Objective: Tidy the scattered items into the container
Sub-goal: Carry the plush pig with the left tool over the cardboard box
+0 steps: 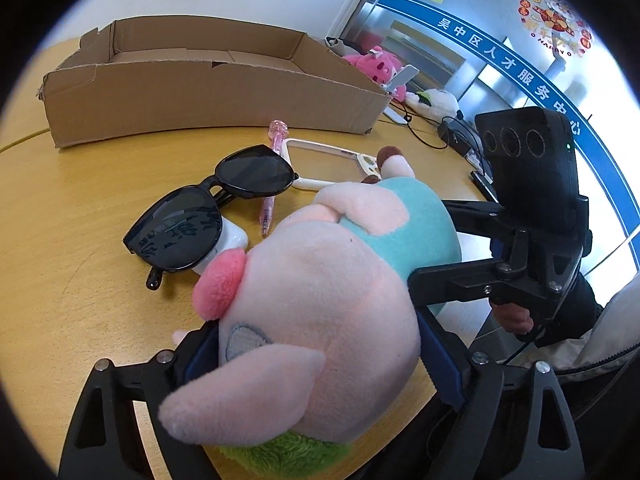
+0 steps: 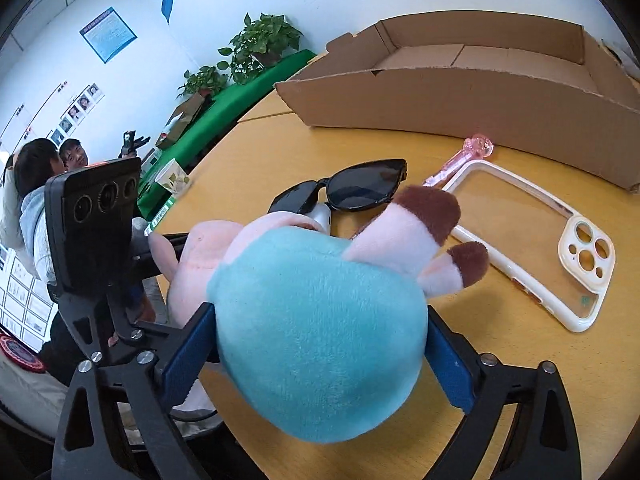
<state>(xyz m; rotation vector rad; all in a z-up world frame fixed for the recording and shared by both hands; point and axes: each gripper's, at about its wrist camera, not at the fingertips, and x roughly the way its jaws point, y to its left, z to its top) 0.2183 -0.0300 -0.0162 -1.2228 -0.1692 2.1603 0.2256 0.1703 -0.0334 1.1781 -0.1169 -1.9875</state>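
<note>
A pink plush pig [image 1: 320, 292] in a teal shirt [image 2: 320, 336] is held by both grippers above the wooden table. My left gripper [image 1: 320, 360] is shut on its head. My right gripper [image 2: 320, 352] is shut on its teal body; it shows in the left wrist view [image 1: 460, 280] too. Black sunglasses [image 1: 212, 208] rest on a white case [image 1: 230, 240] beside a pink pen [image 1: 274, 176] and a clear phone case [image 2: 528, 240]. The open cardboard box [image 1: 208, 96] stands behind them, empty as far as I see.
Pink and white plush toys [image 1: 380, 66], cables and a black device [image 1: 456, 136] lie at the table's far right. In the right wrist view, people [image 2: 48, 184], a green bench with plants [image 2: 256, 52] and a paper cup [image 2: 172, 178] are beyond the table's left edge.
</note>
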